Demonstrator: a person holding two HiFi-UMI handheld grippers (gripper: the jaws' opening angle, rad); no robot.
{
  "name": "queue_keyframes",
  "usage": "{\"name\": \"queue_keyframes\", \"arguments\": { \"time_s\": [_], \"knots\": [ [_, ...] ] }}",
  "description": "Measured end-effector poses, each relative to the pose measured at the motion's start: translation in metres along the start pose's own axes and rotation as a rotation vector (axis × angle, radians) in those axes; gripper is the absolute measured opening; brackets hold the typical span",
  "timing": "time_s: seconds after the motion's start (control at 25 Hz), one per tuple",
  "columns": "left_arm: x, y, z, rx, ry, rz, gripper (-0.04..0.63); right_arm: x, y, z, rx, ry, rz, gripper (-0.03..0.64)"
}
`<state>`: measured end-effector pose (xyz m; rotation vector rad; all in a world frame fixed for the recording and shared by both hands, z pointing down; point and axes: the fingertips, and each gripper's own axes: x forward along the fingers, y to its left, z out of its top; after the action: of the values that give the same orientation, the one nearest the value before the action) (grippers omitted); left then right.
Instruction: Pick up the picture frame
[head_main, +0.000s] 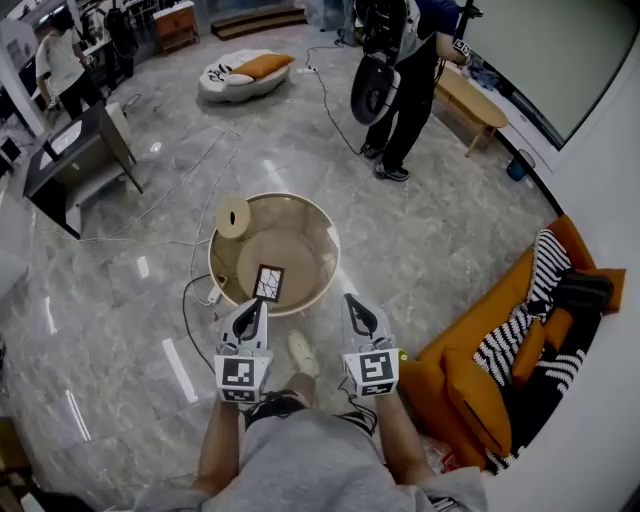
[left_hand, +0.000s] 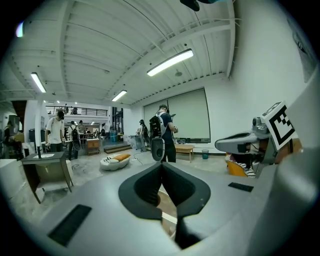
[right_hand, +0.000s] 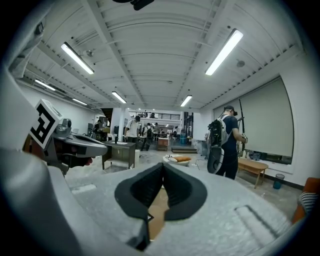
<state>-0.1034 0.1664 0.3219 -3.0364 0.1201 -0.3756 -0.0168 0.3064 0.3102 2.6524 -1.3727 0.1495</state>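
The picture frame (head_main: 268, 283), small with a dark border, stands upright near the front rim of a round wooden table (head_main: 300, 215). My left gripper (head_main: 257, 304) hovers just in front of the frame, its tip close below the frame's lower edge. In the left gripper view its jaws (left_hand: 161, 167) are shut with nothing between them. My right gripper (head_main: 350, 300) is off the table's front right rim, apart from the frame. It is also shut and empty in the right gripper view (right_hand: 162, 167). A strip of tan tabletop (right_hand: 157, 210) shows below its pads.
A round wooden disc (head_main: 232, 216) sits on the table's left rim. An orange sofa (head_main: 465, 385) with a striped blanket (head_main: 515, 325) stands to the right. A standing person (head_main: 405, 70), a bench (head_main: 470, 100), a desk (head_main: 75, 160) and a floor cable (head_main: 188, 310) surround the table.
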Motion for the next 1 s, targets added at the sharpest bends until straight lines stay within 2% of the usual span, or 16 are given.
{"name": "queue_keyframes", "arguments": {
  "time_s": [0.28, 0.52, 0.76, 1.0],
  "knots": [
    [0.090, 0.048, 0.020, -0.017, 0.020, 0.030, 0.018, 0.098, -0.044, 0.021, -0.006, 0.014, 0.036, 0.000],
    [0.149, 0.091, 0.033, -0.036, 0.021, 0.058, 0.017, 0.177, -0.064, 0.034, -0.014, 0.026, 0.077, 0.000],
    [0.170, 0.133, 0.032, -0.053, 0.020, 0.119, 0.017, 0.231, -0.057, 0.043, -0.041, 0.023, 0.139, 0.000],
    [0.157, 0.180, 0.020, -0.094, 0.029, 0.221, 0.017, 0.274, -0.022, 0.054, -0.049, 0.017, 0.247, 0.000]
  ]
}}
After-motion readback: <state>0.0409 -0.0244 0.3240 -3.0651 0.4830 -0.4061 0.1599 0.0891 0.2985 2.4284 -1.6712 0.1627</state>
